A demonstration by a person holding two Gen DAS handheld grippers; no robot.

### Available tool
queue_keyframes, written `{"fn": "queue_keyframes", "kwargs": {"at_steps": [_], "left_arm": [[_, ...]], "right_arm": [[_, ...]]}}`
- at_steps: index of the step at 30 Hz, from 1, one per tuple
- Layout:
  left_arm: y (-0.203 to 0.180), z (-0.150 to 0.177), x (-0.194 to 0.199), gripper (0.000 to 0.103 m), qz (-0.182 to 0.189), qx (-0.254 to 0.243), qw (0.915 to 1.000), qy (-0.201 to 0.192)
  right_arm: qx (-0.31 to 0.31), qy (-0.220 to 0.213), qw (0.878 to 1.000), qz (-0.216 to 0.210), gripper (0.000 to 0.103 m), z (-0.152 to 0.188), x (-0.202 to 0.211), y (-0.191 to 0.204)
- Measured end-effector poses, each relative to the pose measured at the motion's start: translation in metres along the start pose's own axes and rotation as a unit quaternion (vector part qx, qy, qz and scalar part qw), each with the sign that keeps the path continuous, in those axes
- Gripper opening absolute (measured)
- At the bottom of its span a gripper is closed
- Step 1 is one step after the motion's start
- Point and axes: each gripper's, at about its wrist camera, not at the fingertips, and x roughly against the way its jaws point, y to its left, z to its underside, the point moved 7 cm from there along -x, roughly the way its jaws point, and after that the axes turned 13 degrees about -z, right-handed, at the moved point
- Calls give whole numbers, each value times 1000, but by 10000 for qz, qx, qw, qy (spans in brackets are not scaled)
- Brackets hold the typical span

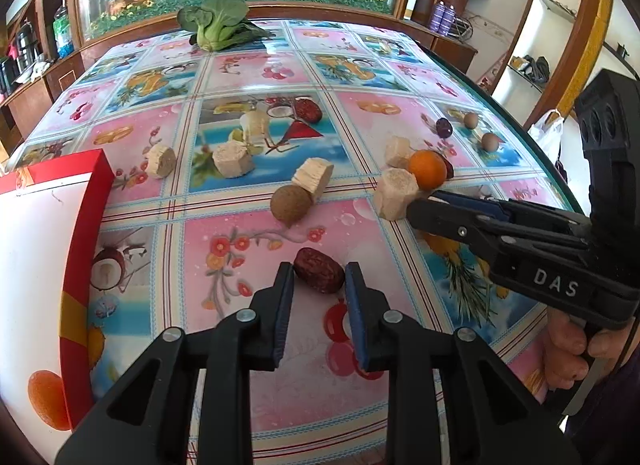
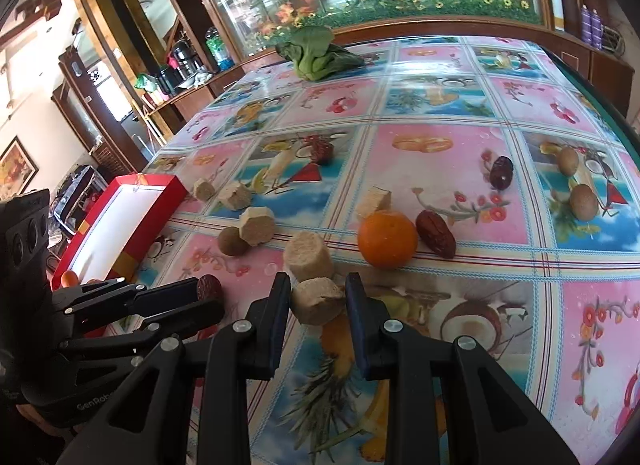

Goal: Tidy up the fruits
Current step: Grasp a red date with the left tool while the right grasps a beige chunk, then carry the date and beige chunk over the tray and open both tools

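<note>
Bracketing a red date (image 1: 319, 275) on the surface (image 1: 256, 225), my left hand-held gripper (image 1: 319, 285) stands open, fingers either side for a clean pinch. My right hand-held gripper (image 2: 318, 297) is likewise open around a beige cut chunk (image 2: 318, 301), not yet closed. Remaining fruit, including the orange (image 2: 387, 239), lies scattered; the red box (image 1: 86, 225) waits at left, probably the destination.

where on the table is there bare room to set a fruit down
Free cloth lies between the bok choy and the far red date, and along the table's near right side past the orange. It is crowded in the middle band, from the red box through the beige chunks to the orange.
</note>
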Motion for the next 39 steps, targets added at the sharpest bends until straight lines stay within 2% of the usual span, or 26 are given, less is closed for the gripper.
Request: {"fn": "queue_keyframes", "kwargs": {"at_steps": [8,14,18,22,29,33,39], "left_arm": [[19,2,28,28,-102,166,9993,-316],[65,13,67,28,-481,380,9959,-669],[107,24,87,28,-816,659,9912,-802],[150,37,102,28,-1138,1005,9841,-920],[194,60,105,28,-1336,1340,9780,-879],[210,70,100,28,-1381,1486,9760,-791],[227,80,95,28,-1484,1565,9740,-689]], "right_arm": [[-21,-78,10000,-13,27,-2,2,0],[-254,-185,9988,-374,27,2,9,19],[89,139,9983,-563,27,15,-14,68],[408,335,9947,-882,27,12,-38,119],[1156,484,9858,-1122,27,-7,-81,207],[1375,640,9821,-1114,27,-9,-112,234],[1570,969,9780,-974,27,4,-148,252]]}}
